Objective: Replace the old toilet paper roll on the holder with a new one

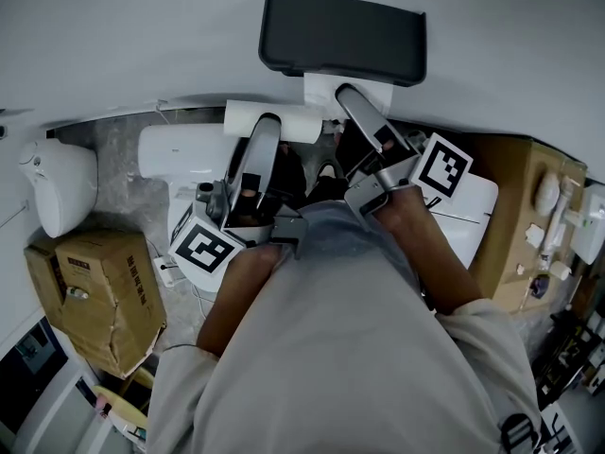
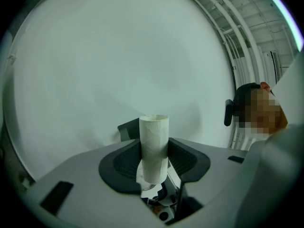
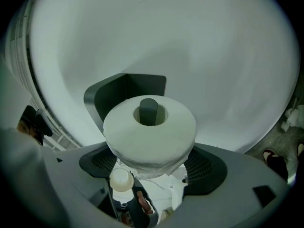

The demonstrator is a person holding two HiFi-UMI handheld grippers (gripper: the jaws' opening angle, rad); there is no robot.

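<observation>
In the head view a dark wall holder [image 1: 342, 38] hangs on the white wall. Just below it my right gripper [image 1: 352, 100] reaches in with the new white roll [image 1: 321, 91]. The right gripper view shows that full roll [image 3: 149, 129] between the jaws of my right gripper [image 3: 151, 151], and the holder's dark spindle [image 3: 149, 110] stands in its core. My left gripper [image 1: 267, 129] is shut on the bare old tube [image 1: 284, 121], to the left of the holder and apart from it. In the left gripper view this tube [image 2: 154, 148] stands upright between the pads of my left gripper [image 2: 154, 163].
A white toilet [image 1: 180, 149] and a white bin-like thing [image 1: 61, 185] stand below on the left. Cardboard boxes sit at the lower left [image 1: 104, 291] and the right [image 1: 525, 206]. A person is at the right edge of the left gripper view. Shoes [image 3: 273, 158] lie on the floor.
</observation>
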